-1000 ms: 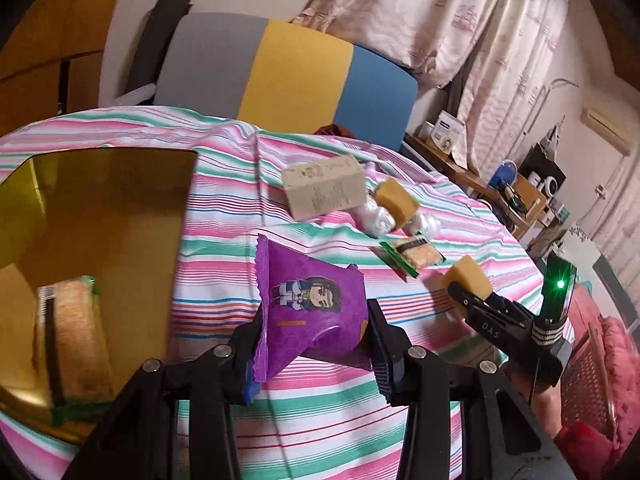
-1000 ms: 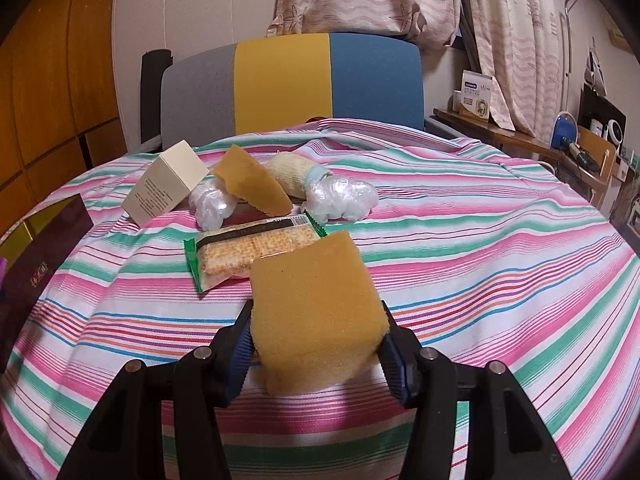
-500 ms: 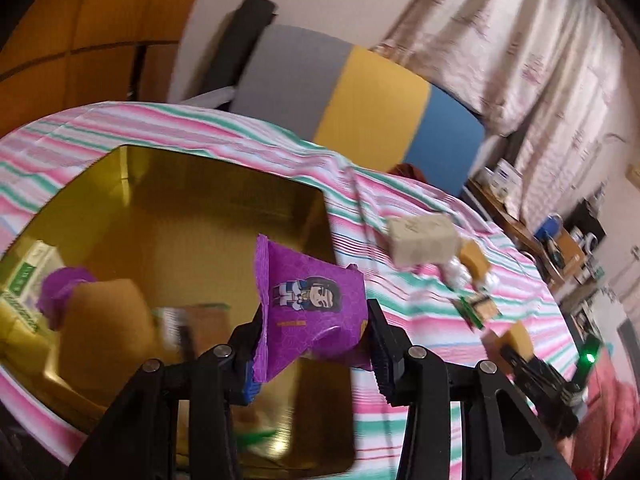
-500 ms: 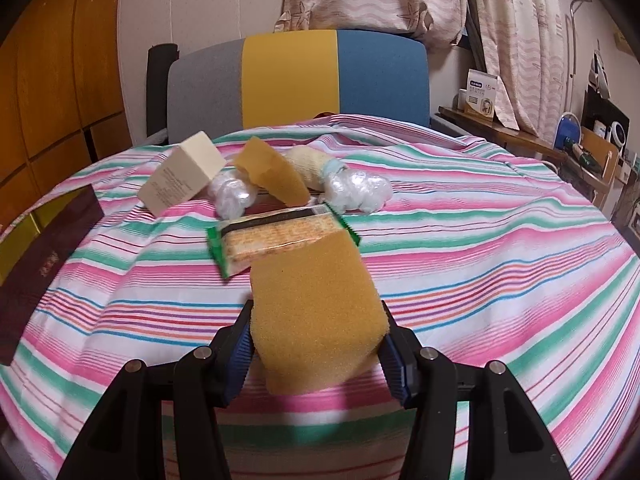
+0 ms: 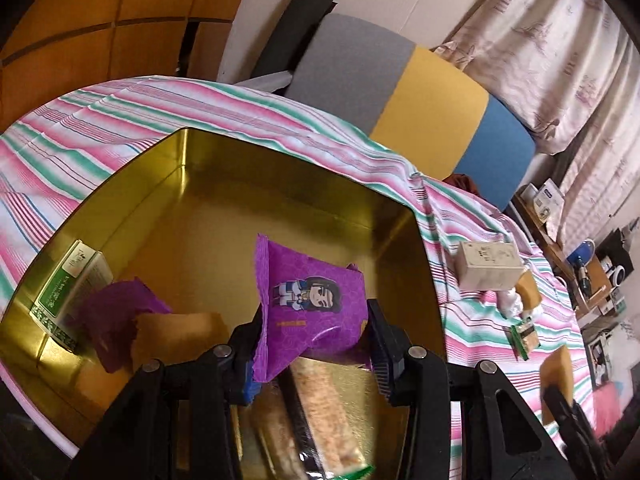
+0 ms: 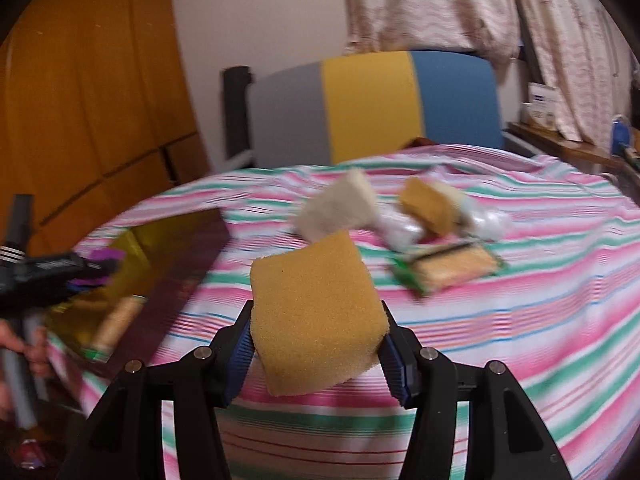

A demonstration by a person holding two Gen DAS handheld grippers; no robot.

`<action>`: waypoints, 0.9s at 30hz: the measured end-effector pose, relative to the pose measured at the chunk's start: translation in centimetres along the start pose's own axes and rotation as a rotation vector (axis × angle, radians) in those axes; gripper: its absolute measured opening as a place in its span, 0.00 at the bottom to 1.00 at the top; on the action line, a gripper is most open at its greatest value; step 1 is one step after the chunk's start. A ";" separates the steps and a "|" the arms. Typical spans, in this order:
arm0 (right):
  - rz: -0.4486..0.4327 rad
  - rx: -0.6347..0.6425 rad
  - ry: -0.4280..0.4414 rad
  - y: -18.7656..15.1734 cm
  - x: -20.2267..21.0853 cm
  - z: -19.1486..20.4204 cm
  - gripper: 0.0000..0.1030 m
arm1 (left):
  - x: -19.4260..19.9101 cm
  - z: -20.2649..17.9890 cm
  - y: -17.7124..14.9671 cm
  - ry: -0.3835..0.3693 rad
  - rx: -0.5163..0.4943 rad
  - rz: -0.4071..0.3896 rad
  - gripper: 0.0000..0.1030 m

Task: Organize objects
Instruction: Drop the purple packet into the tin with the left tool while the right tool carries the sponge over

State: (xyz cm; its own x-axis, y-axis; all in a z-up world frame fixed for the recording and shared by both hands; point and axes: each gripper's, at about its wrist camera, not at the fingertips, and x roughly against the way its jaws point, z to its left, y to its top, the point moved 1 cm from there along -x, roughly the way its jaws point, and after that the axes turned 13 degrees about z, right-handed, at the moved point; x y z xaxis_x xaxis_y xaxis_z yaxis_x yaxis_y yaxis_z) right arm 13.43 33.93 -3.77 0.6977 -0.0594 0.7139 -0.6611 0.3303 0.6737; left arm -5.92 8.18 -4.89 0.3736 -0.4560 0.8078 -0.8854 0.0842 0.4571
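- The left gripper (image 5: pixel 314 354) pinches a purple snack packet (image 5: pixel 312 304) printed with a cartoon figure, above the gold tin (image 5: pixel 304 200).
- The right gripper (image 6: pixel 316 354) squeezes a yellow-orange sponge block (image 6: pixel 316 316), porous, over the striped tablecloth (image 6: pixel 520 320).

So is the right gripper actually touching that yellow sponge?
Touching. The right wrist view shows the right gripper with both pads pressed against the yellow sponge, held above the tablecloth.

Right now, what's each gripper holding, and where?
Left gripper clamps the purple packet at its lower edges. Right gripper squeezes the sponge by its lower sides.
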 end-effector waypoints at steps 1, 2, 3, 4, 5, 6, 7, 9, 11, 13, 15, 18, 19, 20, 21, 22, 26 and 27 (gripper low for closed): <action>-0.003 0.007 0.029 0.2 0.1 1.1 0.54 | -0.2 0.1 0.0 0.004 0.005 0.007 0.43; -0.005 0.019 0.058 0.4 0.0 2.4 0.54 | -0.2 0.3 0.1 0.005 0.010 0.011 0.42; -0.005 0.031 0.079 0.5 0.1 3.2 0.54 | -0.2 0.4 0.1 0.005 0.014 0.011 0.42; -0.004 0.043 0.100 0.6 0.1 4.2 0.54 | -0.2 0.5 0.2 0.011 0.017 0.011 0.42; -0.001 0.060 0.125 0.6 0.1 5.3 0.54 | -0.2 0.5 0.3 0.013 0.020 0.008 0.42; 0.002 0.075 0.145 0.7 0.1 6.3 0.54 | -0.1 0.6 0.4 0.013 0.023 0.003 0.44; 0.005 0.087 0.158 0.7 0.1 7.0 0.54 | 0.0 0.7 0.5 0.011 0.026 -0.002 0.44; 0.009 0.122 0.179 0.6 0.2 8.7 0.54 | 0.3 0.9 0.7 0.013 0.035 -0.010 0.48; 0.018 0.150 0.201 0.4 0.1 10.0 0.54 | 0.9 1.2 0.8 -0.001 0.054 -0.027 0.59; 0.028 0.169 0.214 0.2 -0.1 10.9 0.54 | 2.0 1.6 0.4 0.000 0.082 -0.067 0.78; 0.039 0.186 0.220 -0.1 -0.3 11.6 0.54 | 3.2 2.1 -0.1 0.007 0.101 -0.113 0.91; 0.055 0.195 0.235 -0.3 -0.7 12.2 0.54 | 4.4 2.4 -0.6 0.030 0.102 -0.150 0.95; 0.059 0.197 0.235 -0.3 -0.8 12.5 0.54 | 4.8 2.6 -0.8 0.048 0.105 -0.161 0.97; 0.065 0.199 0.237 -0.3 -1.0 12.7 0.54 | 5.1 2.8 -0.9 0.060 0.107 -0.168 0.99; 0.068 0.201 0.239 -0.3 -1.1 12.8 0.54 | 5.4 2.9 -1.0 0.069 0.110 -0.175 0.99; 0.072 0.205 0.238 -0.2 -1.3 13.0 0.54 | 5.7 3.2 -1.1 0.075 0.115 -0.183 0.99; 0.089 0.217 0.234 0.1 -2.0 13.8 0.54 | 6.6 3.9 -1.4 0.120 0.133 -0.206 1.00; 0.092 0.219 0.234 0.3 -2.1 14.1 0.54 | 6.7 4.1 -1.5 0.133 0.134 -0.207 1.00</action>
State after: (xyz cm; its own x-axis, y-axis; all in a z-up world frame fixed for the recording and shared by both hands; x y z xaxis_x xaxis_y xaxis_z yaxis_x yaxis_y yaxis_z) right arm 7.88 20.84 -2.40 0.6602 0.1879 0.7272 -0.7500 0.1126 0.6517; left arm -3.23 1.38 -1.72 0.5759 -0.3305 0.7478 -0.8116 -0.1210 0.5716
